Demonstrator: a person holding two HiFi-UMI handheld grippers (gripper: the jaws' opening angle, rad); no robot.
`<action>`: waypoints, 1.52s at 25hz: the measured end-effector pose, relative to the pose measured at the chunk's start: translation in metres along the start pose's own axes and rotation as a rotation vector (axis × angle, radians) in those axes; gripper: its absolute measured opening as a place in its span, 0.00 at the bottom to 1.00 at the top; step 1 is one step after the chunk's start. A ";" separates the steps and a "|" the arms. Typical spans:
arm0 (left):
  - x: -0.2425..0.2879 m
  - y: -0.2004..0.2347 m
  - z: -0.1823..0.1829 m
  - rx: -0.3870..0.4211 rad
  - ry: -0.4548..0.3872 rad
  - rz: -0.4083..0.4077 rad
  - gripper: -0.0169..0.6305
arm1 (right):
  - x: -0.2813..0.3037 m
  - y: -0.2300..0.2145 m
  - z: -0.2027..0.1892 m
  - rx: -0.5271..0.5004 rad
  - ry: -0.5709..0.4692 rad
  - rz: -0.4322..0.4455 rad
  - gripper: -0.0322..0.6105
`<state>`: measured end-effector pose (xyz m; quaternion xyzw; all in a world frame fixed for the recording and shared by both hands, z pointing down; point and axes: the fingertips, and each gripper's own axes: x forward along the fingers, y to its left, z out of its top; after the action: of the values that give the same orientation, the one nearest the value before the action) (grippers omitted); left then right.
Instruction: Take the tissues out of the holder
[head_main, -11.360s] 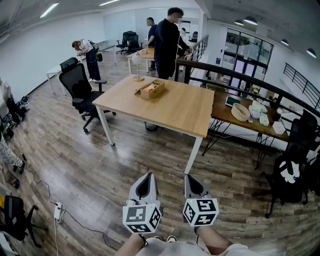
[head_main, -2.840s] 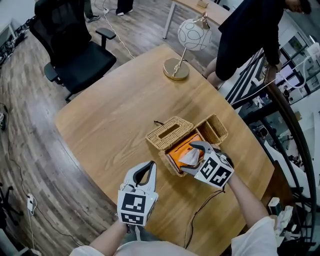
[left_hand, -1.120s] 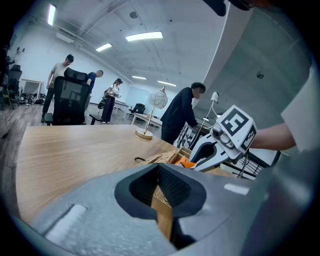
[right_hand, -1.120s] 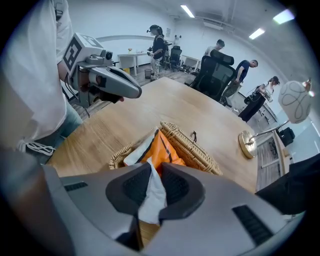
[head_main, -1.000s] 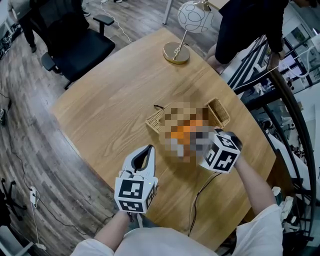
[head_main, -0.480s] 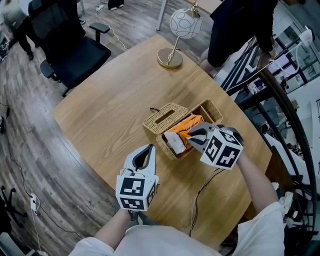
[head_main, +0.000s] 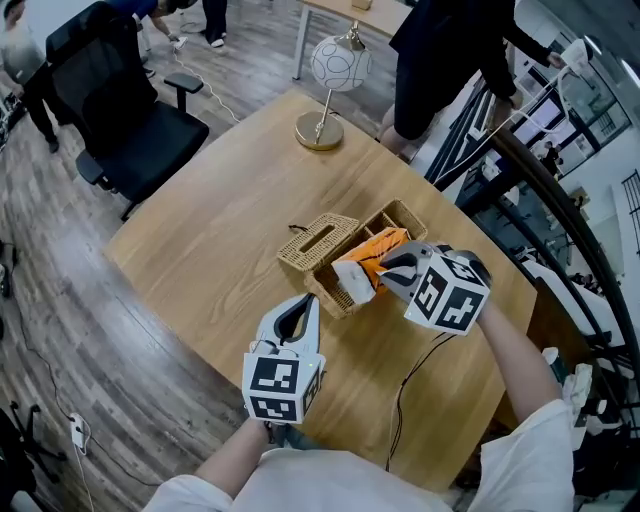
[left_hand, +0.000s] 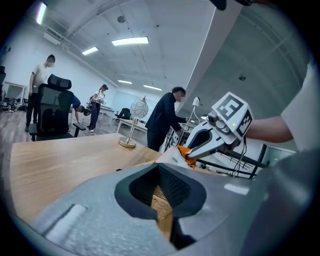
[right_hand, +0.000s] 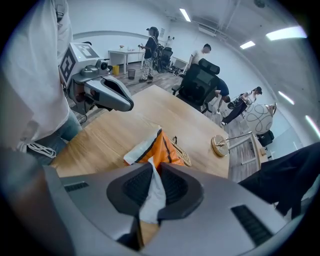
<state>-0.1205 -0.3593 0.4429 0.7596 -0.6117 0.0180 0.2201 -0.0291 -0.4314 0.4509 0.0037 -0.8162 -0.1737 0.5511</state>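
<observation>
A wicker holder (head_main: 330, 285) stands mid-table with its slotted lid (head_main: 318, 243) swung open to the left. An orange and white tissue pack (head_main: 362, 262) is tilted up, half out of the holder. My right gripper (head_main: 385, 268) is shut on the pack's white end flap. In the right gripper view the flap is pinched between the jaws (right_hand: 152, 172) and the pack (right_hand: 155, 150) hangs beyond them. My left gripper (head_main: 303, 305) hovers near the table's front, shut and empty, apart from the holder. From it I see the right gripper (left_hand: 192, 152) and the pack (left_hand: 175, 156).
A gold-based globe lamp (head_main: 335, 75) stands at the table's far side. A person in dark clothes (head_main: 450, 60) stands behind the table. A black office chair (head_main: 110, 110) is at the left. A thin black cable (head_main: 420, 370) runs along the table's right front.
My right gripper has risen, and the tissue pack has come up further out of the holder with it. The left gripper has lifted a little.
</observation>
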 end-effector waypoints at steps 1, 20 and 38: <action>-0.001 -0.004 0.001 0.004 -0.001 -0.008 0.04 | -0.004 0.001 -0.001 0.005 0.003 -0.006 0.11; -0.023 -0.067 -0.017 0.058 0.013 -0.120 0.04 | -0.053 0.059 -0.053 0.125 0.055 -0.076 0.11; -0.014 -0.125 -0.060 0.093 0.094 -0.203 0.04 | -0.049 0.118 -0.115 0.244 0.069 -0.036 0.11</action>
<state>0.0079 -0.3054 0.4533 0.8255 -0.5191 0.0596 0.2135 0.1153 -0.3426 0.4790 0.0914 -0.8115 -0.0827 0.5712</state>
